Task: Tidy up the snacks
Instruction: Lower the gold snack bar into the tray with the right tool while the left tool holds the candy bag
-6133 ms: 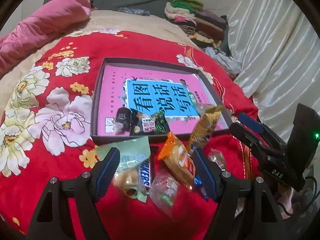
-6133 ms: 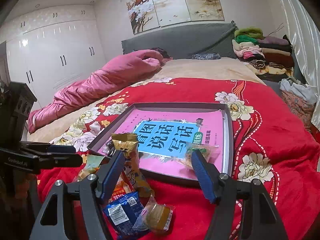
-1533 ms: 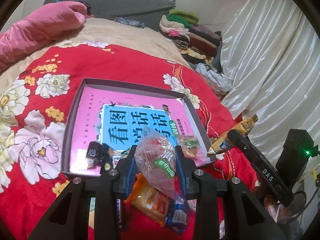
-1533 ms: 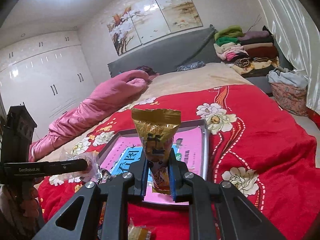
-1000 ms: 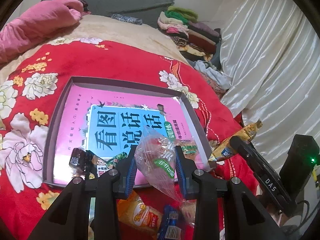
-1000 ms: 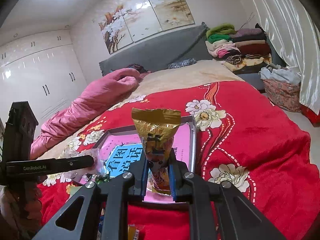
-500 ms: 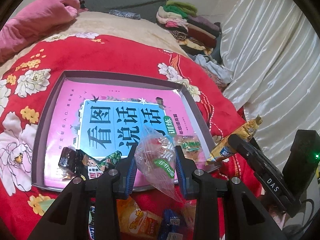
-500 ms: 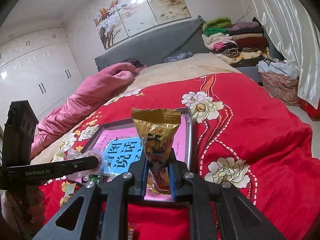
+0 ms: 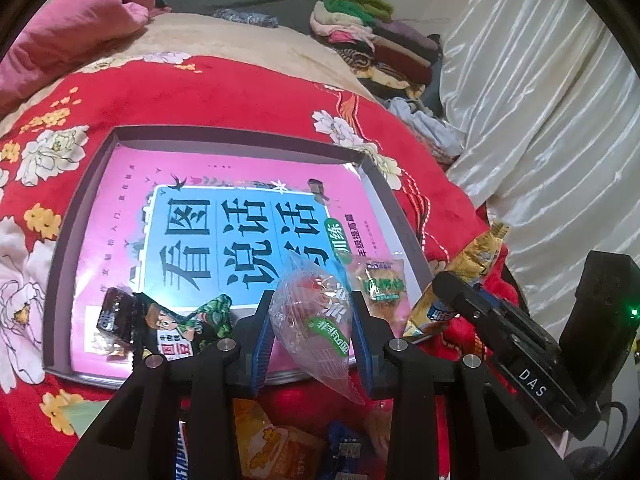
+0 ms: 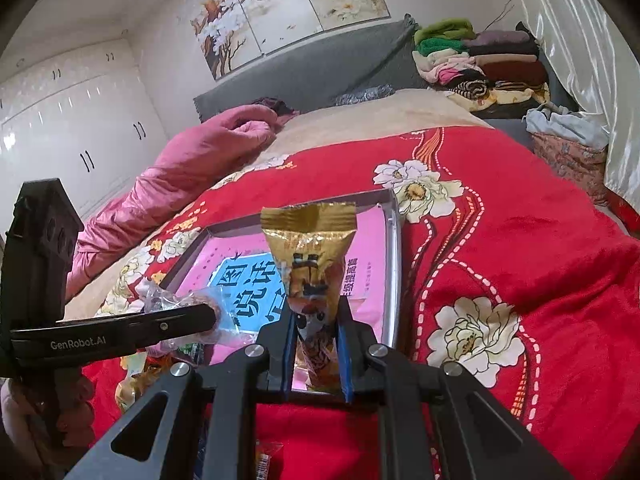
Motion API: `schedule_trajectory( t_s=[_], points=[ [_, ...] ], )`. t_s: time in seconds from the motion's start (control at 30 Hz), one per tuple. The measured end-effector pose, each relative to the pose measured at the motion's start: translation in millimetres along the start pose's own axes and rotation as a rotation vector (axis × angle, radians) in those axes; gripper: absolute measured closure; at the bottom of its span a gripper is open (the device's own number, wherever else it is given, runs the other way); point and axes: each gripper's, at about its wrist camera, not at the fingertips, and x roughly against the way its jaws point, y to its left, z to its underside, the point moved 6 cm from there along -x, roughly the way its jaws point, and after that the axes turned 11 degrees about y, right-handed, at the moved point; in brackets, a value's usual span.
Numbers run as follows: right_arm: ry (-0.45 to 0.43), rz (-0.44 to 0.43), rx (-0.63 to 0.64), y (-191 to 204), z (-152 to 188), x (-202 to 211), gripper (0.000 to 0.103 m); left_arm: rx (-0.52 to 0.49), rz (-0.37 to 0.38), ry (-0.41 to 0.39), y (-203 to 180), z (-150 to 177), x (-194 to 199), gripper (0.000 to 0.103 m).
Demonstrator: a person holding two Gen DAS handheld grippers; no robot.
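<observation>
My left gripper (image 9: 312,334) is shut on a clear snack bag with a green label (image 9: 318,316), held over the near edge of the grey tray (image 9: 248,142). A pink and blue book lines the tray. On it lie a dark wrapped snack (image 9: 114,316), a green cartoon packet (image 9: 180,328) and a small clear packet (image 9: 380,286). My right gripper (image 10: 314,354) is shut on a gold snack packet (image 10: 310,256), upright above the tray's near right corner. From the left wrist, that gripper (image 9: 472,308) and its gold packet (image 9: 464,272) appear at the right.
The tray rests on a red flowered blanket (image 10: 500,272) on a bed. Several loose snacks (image 9: 276,444) lie on the blanket below my left gripper. A pink quilt (image 10: 192,160) lies far left; folded clothes (image 10: 472,60) and a white curtain (image 9: 540,120) stand at the right.
Both grippers have sunk a little toward the tray, each still holding its snack. The tray looks larger and closer in both views.
</observation>
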Motion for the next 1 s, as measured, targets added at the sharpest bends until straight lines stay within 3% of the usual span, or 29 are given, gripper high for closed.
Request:
schedule_trajectory(
  t_s=[1.0],
  points=[
    [0.067, 0.015, -0.047, -14, -5, -40, 0.084, 0.011, -0.009, 0.059, 3, 1, -26, 0.067]
  ],
)
